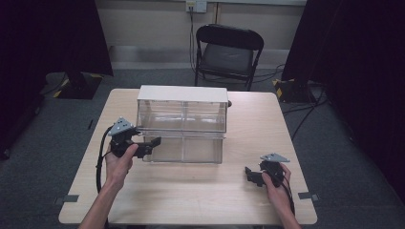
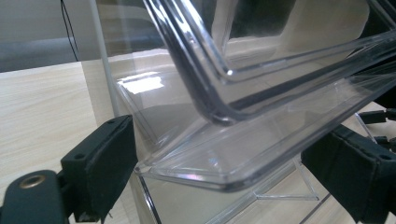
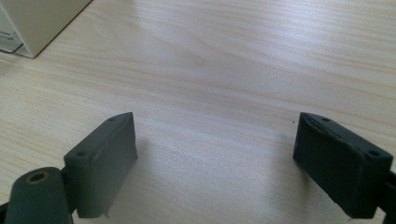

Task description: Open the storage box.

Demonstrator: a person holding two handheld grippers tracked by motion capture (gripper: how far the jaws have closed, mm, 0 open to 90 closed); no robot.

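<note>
A clear plastic drawer cabinet (image 1: 181, 119) with a white top stands at the middle of the wooden table (image 1: 200, 191). Its lower left drawer (image 1: 165, 149) is pulled slightly forward. My left gripper (image 1: 152, 143) is at that drawer's left front corner. In the left gripper view the gripper (image 2: 224, 156) is open, and the drawer's clear rim (image 2: 261, 140) lies between the wide-apart jaws without being pinched. My right gripper (image 1: 251, 175) rests low over the table at the front right. It (image 3: 215, 154) stands open over bare wood with nothing between its fingers.
A black folding chair (image 1: 228, 52) stands beyond the table's far edge. Dark curtains hang on both sides. The cabinet's pale corner (image 3: 32, 23) appears at the upper left of the right gripper view. Cables trail from both grippers.
</note>
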